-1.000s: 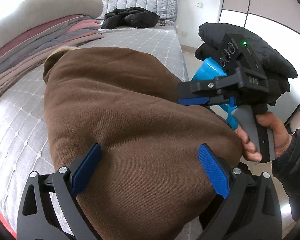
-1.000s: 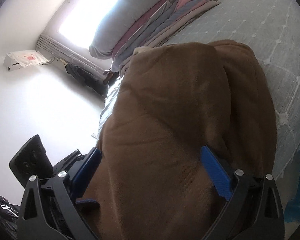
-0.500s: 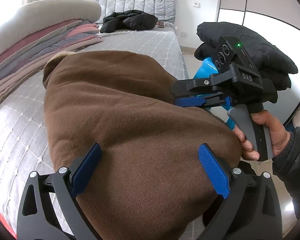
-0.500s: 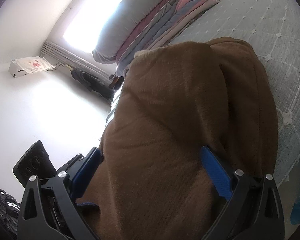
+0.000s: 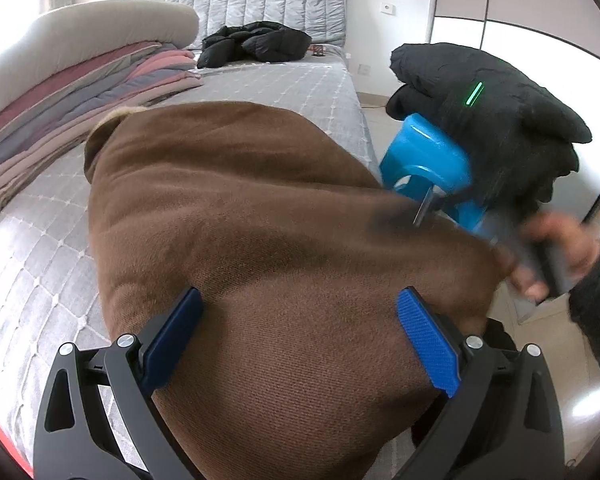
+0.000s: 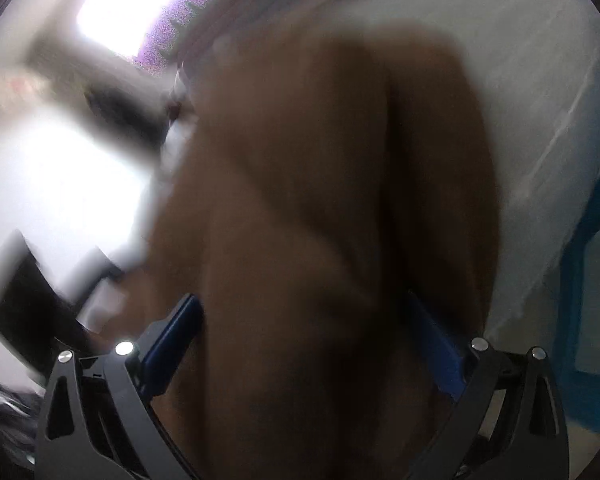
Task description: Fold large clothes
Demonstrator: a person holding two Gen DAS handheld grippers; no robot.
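A bulky brown garment (image 5: 260, 220) lies folded on the grey quilted bed (image 5: 284, 80), with its near end reaching the bed's edge. My left gripper (image 5: 300, 332) is open, and its blue pads (image 5: 172, 340) stand wide apart on either side of the garment's near bulge. In the left wrist view the right gripper is a dark blur at the garment's right edge, held by a hand (image 5: 556, 252). The right wrist view is smeared by motion. There my right gripper (image 6: 304, 332) stands open, with the brown garment (image 6: 320, 200) filling the gap between its fingers.
A blue plastic stool (image 5: 428, 156) beside the bed carries a folded black jacket (image 5: 500, 96). Another black jacket (image 5: 256, 42) lies near the headboard. Stacked quilts and a long pillow (image 5: 80, 80) run along the bed's left side. Wardrobe doors (image 5: 540, 12) stand at the right.
The right gripper has dropped fast toward the garment's right edge and both views of it are now blurred. My left gripper has hardly moved and its jaws stay equally wide.
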